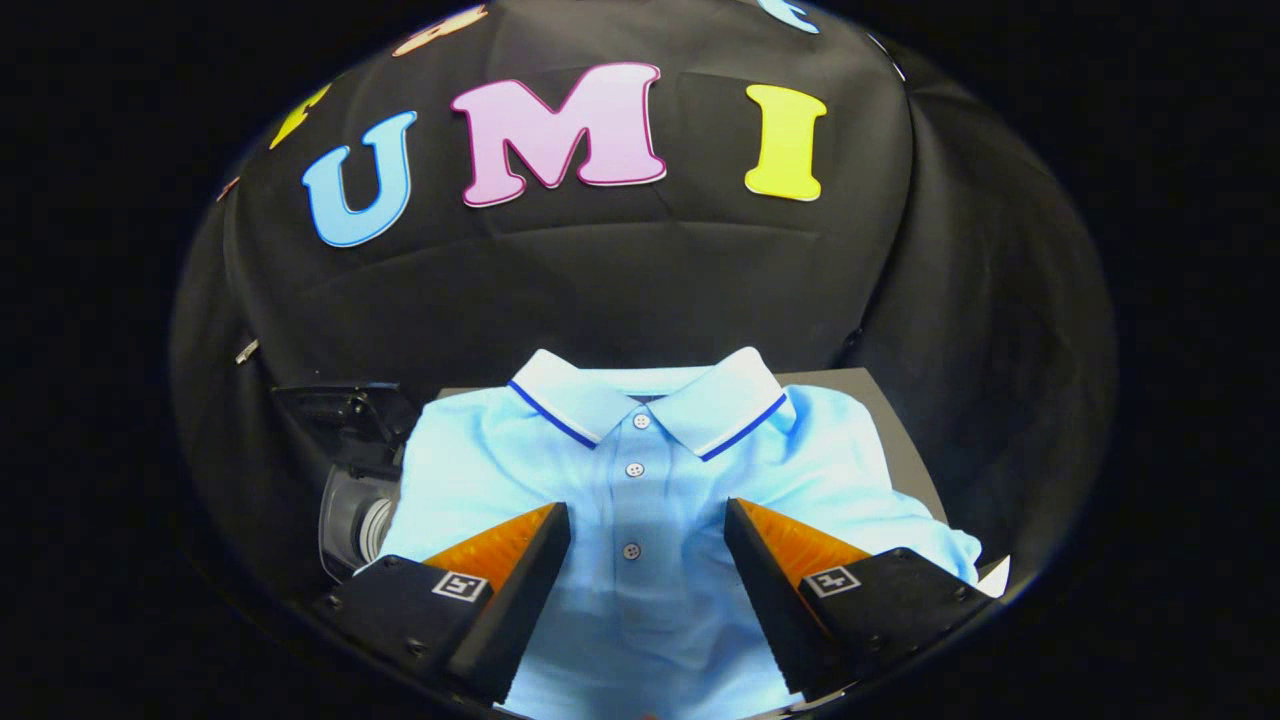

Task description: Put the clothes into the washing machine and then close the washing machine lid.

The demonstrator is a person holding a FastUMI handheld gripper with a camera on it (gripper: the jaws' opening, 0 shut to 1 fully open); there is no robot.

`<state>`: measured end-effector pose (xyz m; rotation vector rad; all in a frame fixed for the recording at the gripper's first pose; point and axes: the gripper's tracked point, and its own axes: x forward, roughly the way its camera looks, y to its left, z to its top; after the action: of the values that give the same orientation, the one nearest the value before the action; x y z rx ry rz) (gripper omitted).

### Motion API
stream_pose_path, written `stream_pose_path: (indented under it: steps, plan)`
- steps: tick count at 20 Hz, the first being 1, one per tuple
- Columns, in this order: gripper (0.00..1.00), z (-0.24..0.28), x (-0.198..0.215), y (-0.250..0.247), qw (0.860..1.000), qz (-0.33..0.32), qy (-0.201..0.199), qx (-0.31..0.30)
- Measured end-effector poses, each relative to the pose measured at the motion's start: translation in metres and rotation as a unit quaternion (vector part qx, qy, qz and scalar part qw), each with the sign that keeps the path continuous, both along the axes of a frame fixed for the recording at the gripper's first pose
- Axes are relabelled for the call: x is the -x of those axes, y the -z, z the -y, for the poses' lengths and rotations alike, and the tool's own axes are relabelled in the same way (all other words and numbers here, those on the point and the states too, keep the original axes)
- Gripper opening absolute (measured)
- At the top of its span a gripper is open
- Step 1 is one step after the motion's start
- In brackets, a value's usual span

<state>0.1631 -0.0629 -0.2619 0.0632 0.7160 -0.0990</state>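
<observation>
A light blue polo shirt [640,470] with a white collar trimmed in dark blue lies flat, front up, on a dark table [890,420]. My gripper [648,525] hovers over the shirt's button placket, open, with a wide gap between its fingers and nothing held. The shirt's buttons show between and just ahead of the fingers. To the left of the shirt, lower than the table, stands part of the washing machine [355,480]: a dark lid part and a grey rounded opening, partly hidden by the shirt and my left finger.
The black cloth wall of the booth rises right behind the table. A white scrap [992,578] shows past the shirt's right sleeve, beside my right finger.
</observation>
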Motion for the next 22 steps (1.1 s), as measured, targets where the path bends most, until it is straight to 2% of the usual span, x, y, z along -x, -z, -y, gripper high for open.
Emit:
stream_pose_path:
  steps: [11,13,15,16,18,22]
  plan:
    - [0.96,0.000,0.000,0.010,0.999,-0.040,-0.009,0.019]
    - [0.85,-0.006,-0.001,0.009,0.998,-0.048,-0.023,0.020]
    - [0.63,-0.008,-0.002,0.010,0.998,-0.051,-0.033,0.024]
    - [0.63,-0.010,-0.002,0.012,0.998,-0.052,-0.032,0.014]
    - [0.27,-0.009,-0.001,0.009,0.998,-0.054,-0.018,0.001]
    - [0.28,-0.009,0.001,0.010,0.998,-0.061,-0.016,-0.005]
